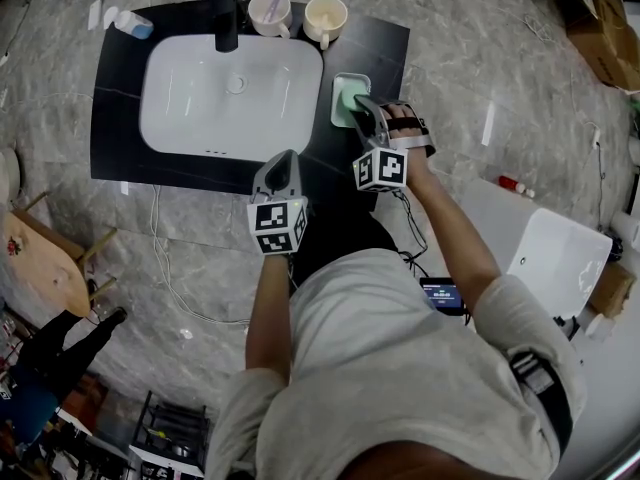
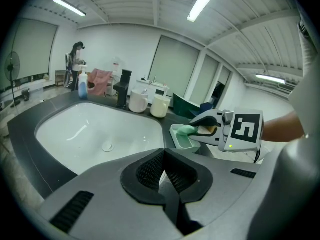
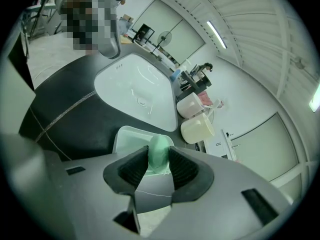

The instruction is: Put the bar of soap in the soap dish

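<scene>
Two grippers are over a black table with a white sink set in it. Right gripper: jaws pinching the green bar of soap, one pad on each side, with the soap's end sticking out past the tips. The soap is right over the pale green soap dish, which sits on the table just beside the sink's right edge. Can't tell if the soap touches the dish floor. This gripper tilts down toward the dish. Left gripper: jaws pressed together, nothing between them. It hangs at the sink's front edge, apart from the dish. Black faucet stands behind the sink. White mug and cream mug stand side by side at the back of the table, right of the faucet.
</scene>
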The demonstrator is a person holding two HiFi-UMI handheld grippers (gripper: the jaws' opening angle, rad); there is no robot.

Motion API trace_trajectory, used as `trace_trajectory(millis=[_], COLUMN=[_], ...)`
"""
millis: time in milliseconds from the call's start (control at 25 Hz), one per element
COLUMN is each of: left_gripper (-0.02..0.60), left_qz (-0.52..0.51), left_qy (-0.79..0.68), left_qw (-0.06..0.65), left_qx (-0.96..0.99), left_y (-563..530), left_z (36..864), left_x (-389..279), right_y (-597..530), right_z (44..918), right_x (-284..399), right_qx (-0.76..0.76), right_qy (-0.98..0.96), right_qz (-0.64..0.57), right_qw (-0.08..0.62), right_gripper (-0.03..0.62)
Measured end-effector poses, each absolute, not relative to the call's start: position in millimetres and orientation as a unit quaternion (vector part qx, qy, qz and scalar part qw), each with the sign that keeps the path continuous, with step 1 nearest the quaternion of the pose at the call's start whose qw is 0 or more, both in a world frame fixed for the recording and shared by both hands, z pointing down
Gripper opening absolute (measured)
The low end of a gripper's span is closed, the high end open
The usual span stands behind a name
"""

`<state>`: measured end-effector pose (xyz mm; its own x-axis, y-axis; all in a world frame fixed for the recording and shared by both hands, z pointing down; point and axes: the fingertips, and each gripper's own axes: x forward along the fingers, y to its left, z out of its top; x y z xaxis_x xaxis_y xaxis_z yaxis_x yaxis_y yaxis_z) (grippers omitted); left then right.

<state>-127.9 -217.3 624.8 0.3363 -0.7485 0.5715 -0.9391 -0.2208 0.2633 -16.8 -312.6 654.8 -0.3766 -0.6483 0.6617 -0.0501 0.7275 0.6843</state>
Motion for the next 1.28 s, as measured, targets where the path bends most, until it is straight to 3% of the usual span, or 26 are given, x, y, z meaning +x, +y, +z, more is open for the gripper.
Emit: trace_trajectory(millis=[1280], left_gripper=[0.017], left_qz=[0.18], left_qy=[-0.541], left_qw=[0.303], left_qx=[0.764], left_y=[-223], left_z=[636], left_x=[-105], right_y=[-312], right_z=[670], right_x=[-15], right_qx=[0.206], right_qy=[-0.814], right_qz=[-0.21], right_qw=[0.5], right_gripper=[0.179])
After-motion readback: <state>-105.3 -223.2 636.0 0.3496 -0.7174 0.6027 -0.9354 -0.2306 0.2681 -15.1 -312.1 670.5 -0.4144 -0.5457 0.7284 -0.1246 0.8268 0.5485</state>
